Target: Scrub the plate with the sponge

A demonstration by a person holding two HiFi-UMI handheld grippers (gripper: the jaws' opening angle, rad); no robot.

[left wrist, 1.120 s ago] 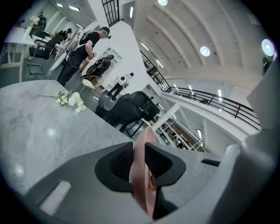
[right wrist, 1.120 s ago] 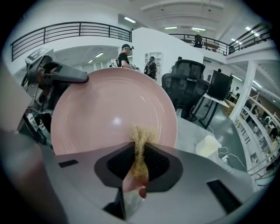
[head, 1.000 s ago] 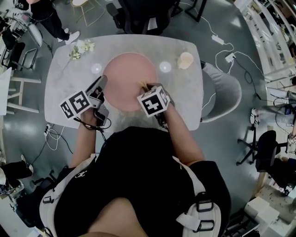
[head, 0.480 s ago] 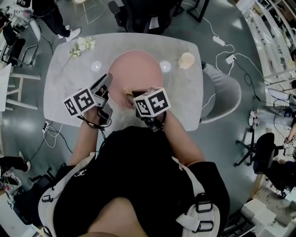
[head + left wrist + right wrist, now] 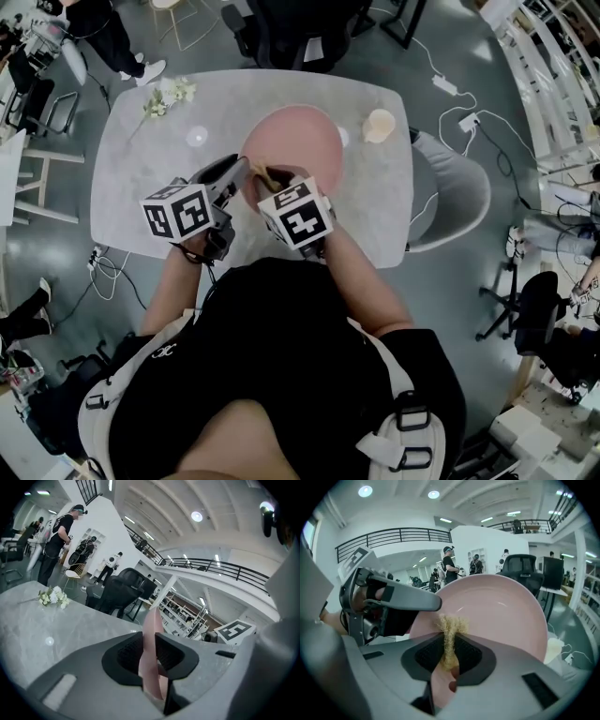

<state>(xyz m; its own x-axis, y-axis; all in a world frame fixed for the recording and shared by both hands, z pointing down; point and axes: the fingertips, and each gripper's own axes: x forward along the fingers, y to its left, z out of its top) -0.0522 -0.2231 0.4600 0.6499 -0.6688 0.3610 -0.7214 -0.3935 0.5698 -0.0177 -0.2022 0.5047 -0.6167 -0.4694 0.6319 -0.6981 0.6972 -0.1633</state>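
The pink plate (image 5: 298,139) is held tilted above the grey table (image 5: 141,187). My left gripper (image 5: 244,171) is shut on its near left rim; in the left gripper view the thin pink plate (image 5: 152,625) edge runs between the jaws of my left gripper (image 5: 150,654). My right gripper (image 5: 273,180) is shut on a yellowish fibrous sponge (image 5: 266,175). In the right gripper view the sponge (image 5: 451,629) sticks out of my right gripper (image 5: 449,657) against the face of the plate (image 5: 501,611), just beside the left gripper's finger (image 5: 408,599).
White flowers (image 5: 167,97) lie at the table's far left, a cream cup (image 5: 378,123) at the far right, a small round disc (image 5: 196,137) left of the plate. A grey chair (image 5: 459,192) stands to the right, a black office chair (image 5: 291,37) beyond the table.
The plate has come up off the table, tilted and shifted right. My left gripper moved right with it. The right gripper rose and moved left, bringing the sponge close to the left gripper.
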